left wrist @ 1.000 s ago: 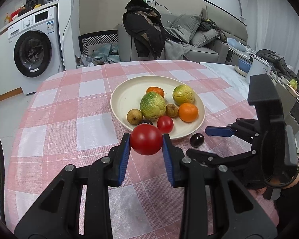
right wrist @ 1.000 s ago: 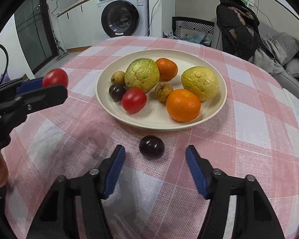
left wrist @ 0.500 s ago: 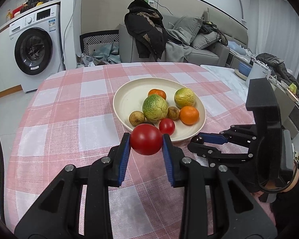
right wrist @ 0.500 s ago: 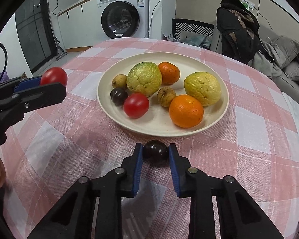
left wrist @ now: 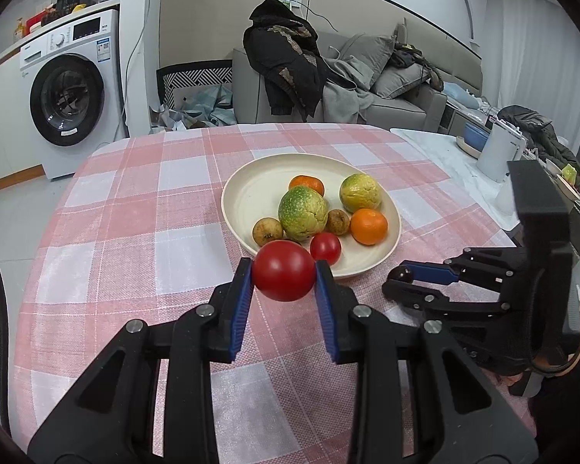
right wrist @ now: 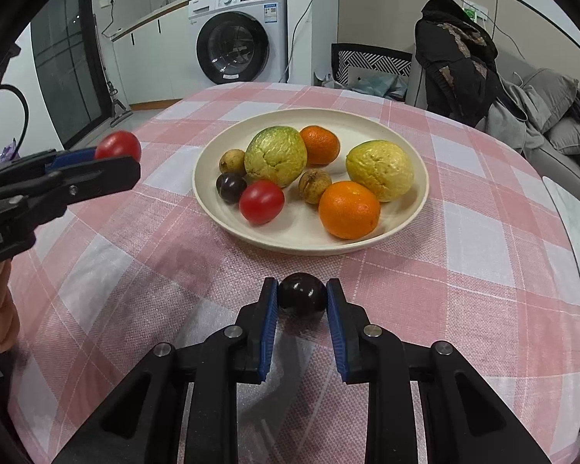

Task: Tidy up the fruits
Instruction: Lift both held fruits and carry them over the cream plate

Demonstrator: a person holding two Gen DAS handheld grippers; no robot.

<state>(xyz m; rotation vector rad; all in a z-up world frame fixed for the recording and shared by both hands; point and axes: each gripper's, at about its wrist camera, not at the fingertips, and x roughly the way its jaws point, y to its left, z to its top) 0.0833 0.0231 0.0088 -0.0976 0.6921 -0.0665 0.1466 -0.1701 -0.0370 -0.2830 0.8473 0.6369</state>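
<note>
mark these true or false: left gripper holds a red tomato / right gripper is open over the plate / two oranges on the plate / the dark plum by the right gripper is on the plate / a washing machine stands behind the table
1. The left gripper holds a red tomato. True.
2. The right gripper is open over the plate. False: it is shut on a dark plum, short of the plate.
3. Two oranges are on the plate. True.
4. The dark plum in the right gripper is on the plate. False: it is at the tablecloth, off the plate.
5. A washing machine stands behind the table. True.
</note>
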